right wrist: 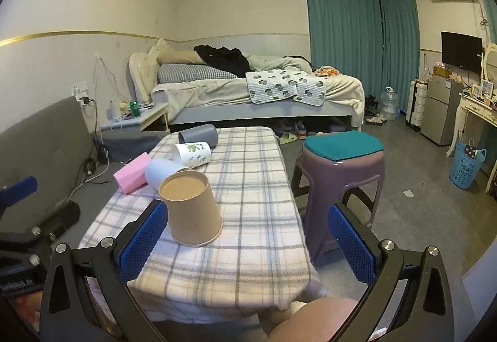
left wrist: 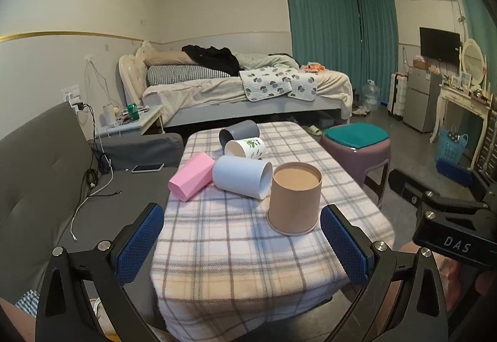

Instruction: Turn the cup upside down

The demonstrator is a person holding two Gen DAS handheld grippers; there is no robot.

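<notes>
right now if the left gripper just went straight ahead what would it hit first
Probably the brown paper cup, standing upside down on the plaid tablecloth. It sits ahead of the open left gripper, toward its right finger. The pale blue cup lies behind it. Depth is uncertain.

Your left gripper [left wrist: 242,244]: black plastic frame, two fingers with blue mesh-textured pads [left wrist: 139,244], silver round screws at the finger pivots, triangular cutouts in the arms at 7 and 5 o'clock. Your right gripper [right wrist: 245,241]: same build, black frame, blue pads [right wrist: 143,241], silver screws. In the left wrist view its black body shows at 3 o'clock with white "DAS" lettering. Bare skin of your knee [right wrist: 313,320] at 6 o'clock; striped blue-white shorts fabric [left wrist: 28,303] at 8 o'clock.
</notes>
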